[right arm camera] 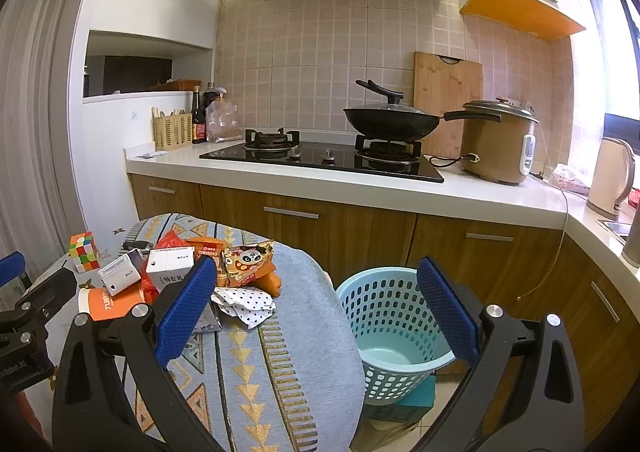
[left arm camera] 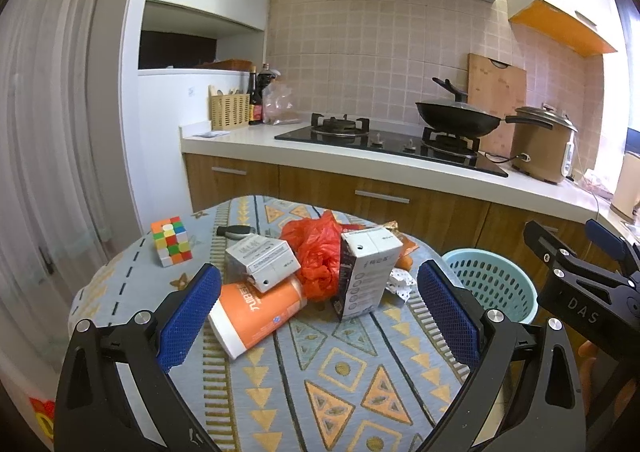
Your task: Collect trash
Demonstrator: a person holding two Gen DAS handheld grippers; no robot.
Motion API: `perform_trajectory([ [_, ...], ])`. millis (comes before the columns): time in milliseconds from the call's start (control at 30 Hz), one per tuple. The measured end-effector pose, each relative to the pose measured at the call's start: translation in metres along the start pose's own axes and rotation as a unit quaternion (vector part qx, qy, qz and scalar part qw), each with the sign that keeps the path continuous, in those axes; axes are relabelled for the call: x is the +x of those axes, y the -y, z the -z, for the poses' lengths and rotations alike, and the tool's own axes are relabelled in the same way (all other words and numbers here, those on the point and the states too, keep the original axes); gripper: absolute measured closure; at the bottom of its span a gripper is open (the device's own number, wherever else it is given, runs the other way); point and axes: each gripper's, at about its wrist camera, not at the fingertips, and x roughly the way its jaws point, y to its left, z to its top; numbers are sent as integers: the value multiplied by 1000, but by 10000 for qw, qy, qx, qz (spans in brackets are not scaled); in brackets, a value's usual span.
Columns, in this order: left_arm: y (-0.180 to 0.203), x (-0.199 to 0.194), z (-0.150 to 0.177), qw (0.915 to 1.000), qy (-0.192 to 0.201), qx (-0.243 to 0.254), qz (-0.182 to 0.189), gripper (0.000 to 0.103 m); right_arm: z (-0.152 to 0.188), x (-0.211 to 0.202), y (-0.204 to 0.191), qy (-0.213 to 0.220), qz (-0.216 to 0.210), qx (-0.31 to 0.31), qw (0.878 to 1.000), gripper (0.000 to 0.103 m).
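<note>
Both grippers are held with their blue fingers wide apart, and nothing is gripped in either one. The trash is piled on the table (left arm camera: 280, 392) just ahead of the left gripper (left arm camera: 320, 316): an orange cup (left arm camera: 260, 312) lies on its side close to the left finger, a tall white carton (left arm camera: 366, 272) stands nearer the right finger, a second carton (left arm camera: 262, 260) rests on the cup, and a red plastic bag (left arm camera: 320, 256) is bunched behind them. The blue basket (right arm camera: 394, 326) is seen on the floor between the fingers of the right gripper (right arm camera: 320, 316), beside the table edge, and looks empty. One piece should be picked at a time. The cup is probably best taken first; it should be squeezed gently across its round side so it is not crushed. The puzzle cube (left arm camera: 172, 246), far past the left finger, is likely not trash and should be left alone.
</note>
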Motion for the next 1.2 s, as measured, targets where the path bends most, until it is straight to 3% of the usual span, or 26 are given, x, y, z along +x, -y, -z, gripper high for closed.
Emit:
perform_trajectory([
  [533,6,1,-2,10000,-24,13,28,8,3,1,2,-36,18,15,10000,8],
  [833,-10,11,9,9998,-179,-89,-6,8,11,14,1,-147,-31,18,9999,9],
  [933,-25,23,13,9993,-337,-161,-92,8,17,23,-1,-194,-72,-33,9998,21],
  [1000,-41,37,14,9980,-523,-328,-122,8,22,34,-3,-310,-139,-60,9994,34],
  [1100,-60,60,9,9955,-798,-517,-30,10,27,52,-5,-528,-274,-60,9982,42],
  [1200,-68,89,1,9915,-1109,-638,219,10,30,62,-5,-601,-299,-44,9977,43],
])
